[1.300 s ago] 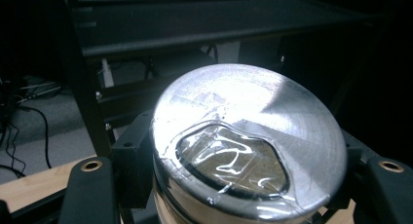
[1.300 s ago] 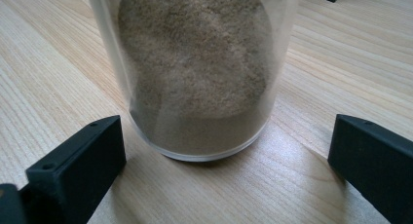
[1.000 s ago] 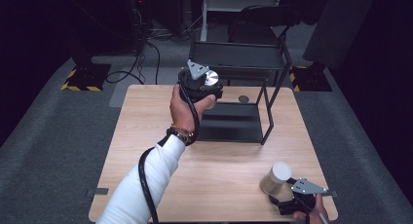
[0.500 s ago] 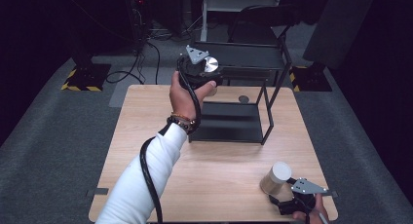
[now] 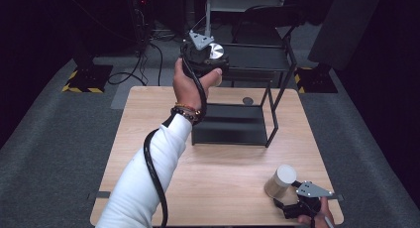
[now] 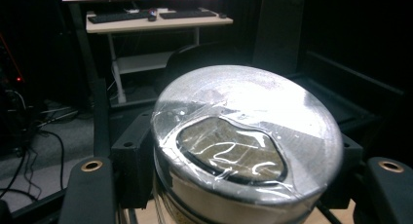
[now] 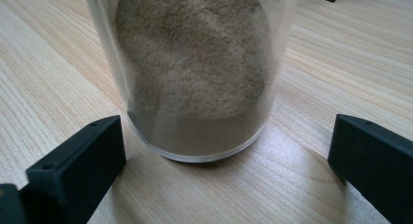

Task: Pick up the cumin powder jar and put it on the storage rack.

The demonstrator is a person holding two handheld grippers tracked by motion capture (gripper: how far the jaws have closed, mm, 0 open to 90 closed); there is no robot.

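1. Nearest us, the right gripper (image 5: 292, 200) rests at the table's (image 5: 148, 139) near right corner with its jaws spread wide. The jar (image 7: 195, 73) of brown powder stands upright between them, and neither pad touches the glass. We judge it best to leave that hand parked until the other load is down.

2. Farther out, the left gripper (image 5: 210, 59) is clamped on the tin (image 6: 243, 151), a round metal can held upright, pads (image 6: 131, 151) pressed to its sides. It hangs in the air above the table's far edge, level with the top of the black rack (image 5: 257, 57).

3. The step in hand looks like carrying the tin to the rack's upper shelf. To do it well, we should keep the tin level, clear the front rail before moving in, and lower it flat onto the shelf. We should open the jaws only once the base sits fully on the shelf.

4. The grip sits near the tin's top, so a tilt could let it swing; a slow approach helps.

5. Writing: the tin's lid shows clear tape over an opened hole, with no label or brand we can read. The jar is likewise plain.
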